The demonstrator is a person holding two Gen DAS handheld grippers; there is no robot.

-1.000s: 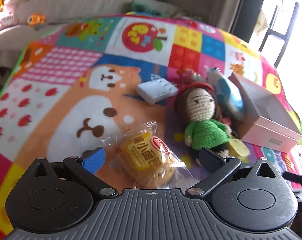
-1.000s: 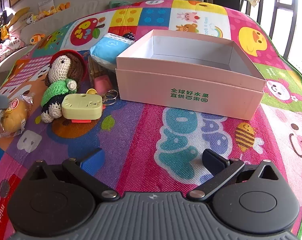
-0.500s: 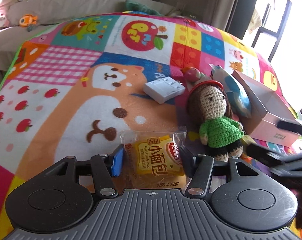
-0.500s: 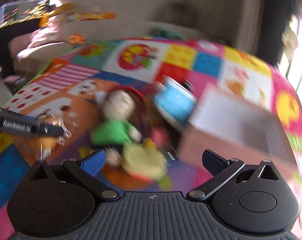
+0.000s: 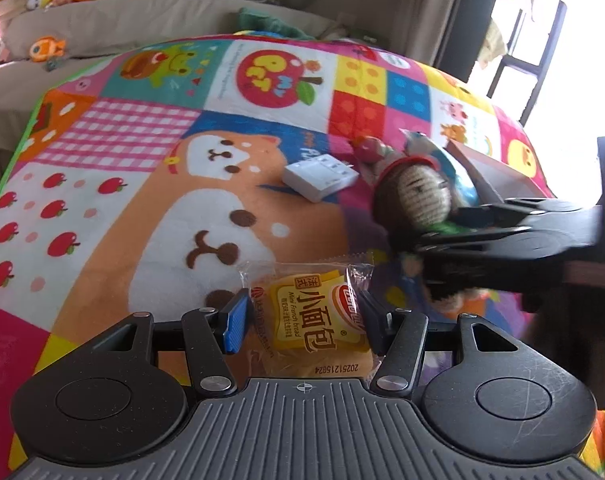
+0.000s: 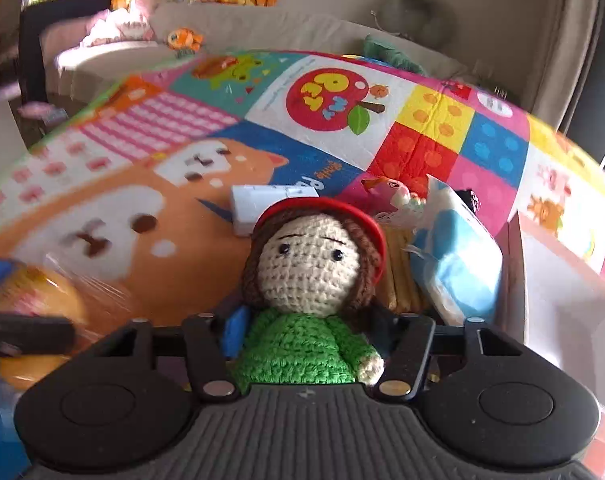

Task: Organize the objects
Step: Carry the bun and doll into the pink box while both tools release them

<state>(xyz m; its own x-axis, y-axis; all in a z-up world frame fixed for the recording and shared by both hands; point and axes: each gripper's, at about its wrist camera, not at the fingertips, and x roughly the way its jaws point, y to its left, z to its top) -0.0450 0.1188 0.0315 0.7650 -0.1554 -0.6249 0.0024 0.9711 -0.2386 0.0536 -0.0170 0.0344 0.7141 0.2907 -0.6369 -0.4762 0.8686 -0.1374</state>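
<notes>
A clear packet of mini bread with a yellow label (image 5: 310,296) lies on the colourful playmat (image 5: 142,140). My left gripper (image 5: 302,324) is shut on it, one pad against each side. A crochet doll (image 6: 308,264) with brown hair, a red hat and a green jumper sits between the fingers of my right gripper (image 6: 308,332). Its jaws are closing, and the pads press on the green body. In the left wrist view the right gripper (image 5: 442,240) comes in blurred from the right across the doll (image 5: 422,196).
An open pink cardboard box (image 6: 562,280) stands to the right of the doll. Between them lie a blue tissue pack (image 6: 458,268) and a small pink bird toy (image 6: 390,192). A white adapter (image 5: 320,176) rests behind the doll. A beige sofa with small toys (image 5: 46,48) borders the mat.
My left gripper closed on the bread packet. My right gripper swung left from in front of the pink box to the doll and closed around its body.
</notes>
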